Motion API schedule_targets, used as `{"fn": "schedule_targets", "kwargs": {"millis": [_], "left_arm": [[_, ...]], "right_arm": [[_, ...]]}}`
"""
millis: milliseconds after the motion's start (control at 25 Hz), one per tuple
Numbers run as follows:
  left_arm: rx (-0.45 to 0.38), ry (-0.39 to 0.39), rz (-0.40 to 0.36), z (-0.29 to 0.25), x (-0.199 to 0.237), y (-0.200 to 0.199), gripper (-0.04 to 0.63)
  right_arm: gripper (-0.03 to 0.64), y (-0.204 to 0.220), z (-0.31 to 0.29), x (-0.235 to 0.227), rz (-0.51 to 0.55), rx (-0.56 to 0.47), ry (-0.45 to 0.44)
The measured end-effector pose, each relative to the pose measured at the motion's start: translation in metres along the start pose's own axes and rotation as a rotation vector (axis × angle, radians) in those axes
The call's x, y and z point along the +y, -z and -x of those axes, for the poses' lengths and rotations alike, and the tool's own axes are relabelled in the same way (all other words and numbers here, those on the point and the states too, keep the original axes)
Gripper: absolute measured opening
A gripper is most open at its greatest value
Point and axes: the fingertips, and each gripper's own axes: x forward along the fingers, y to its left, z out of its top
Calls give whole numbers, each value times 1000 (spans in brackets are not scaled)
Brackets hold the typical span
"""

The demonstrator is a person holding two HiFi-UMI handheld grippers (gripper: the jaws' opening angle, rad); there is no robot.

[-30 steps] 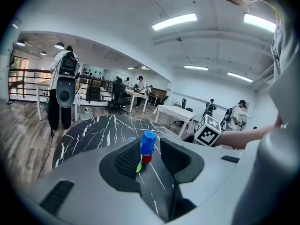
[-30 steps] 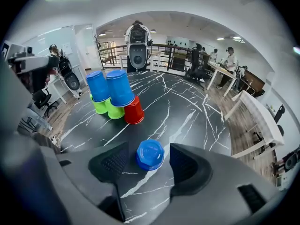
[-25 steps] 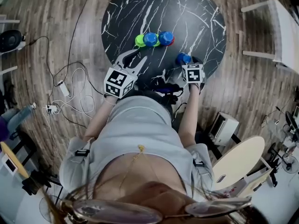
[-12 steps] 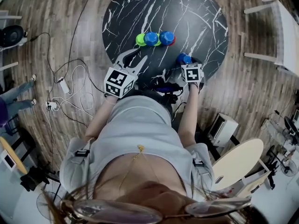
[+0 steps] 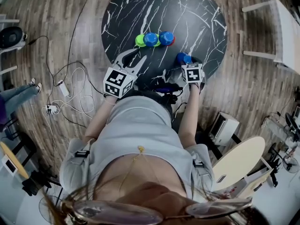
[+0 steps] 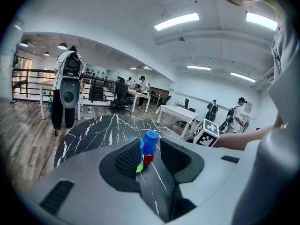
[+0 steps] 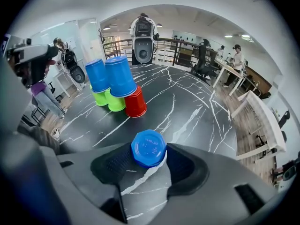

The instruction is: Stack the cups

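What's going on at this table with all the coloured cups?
A person with a gripper in each hand is stacking cups on a black table. A pyramid of green, red and blue cups already stands there. The right gripper has just been closing its jaws on a lone blue cup nearer the person. The left gripper hangs open and empty.

I'm in an open-plan office or lab. Strip lights (image 6: 177,20) run across the top of my left gripper view. Mid-frame, people (image 6: 213,110) stand among white desks (image 6: 178,112) and office chairs (image 6: 121,96). Power cables (image 5: 52,109) trail over wood flooring (image 5: 42,27) at the head view's left.
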Motion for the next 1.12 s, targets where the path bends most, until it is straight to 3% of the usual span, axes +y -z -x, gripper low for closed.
{"fn": "schedule_targets", "kwargs": {"millis": [440,1120], "left_arm": [[3,11,-8,5,5,-1,132],[-3,27,-10,18,11,2,132]], "right_arm": [[242,-21,22,5,24,-27,14],[242,-76,89,17,80,-150,57]]}}
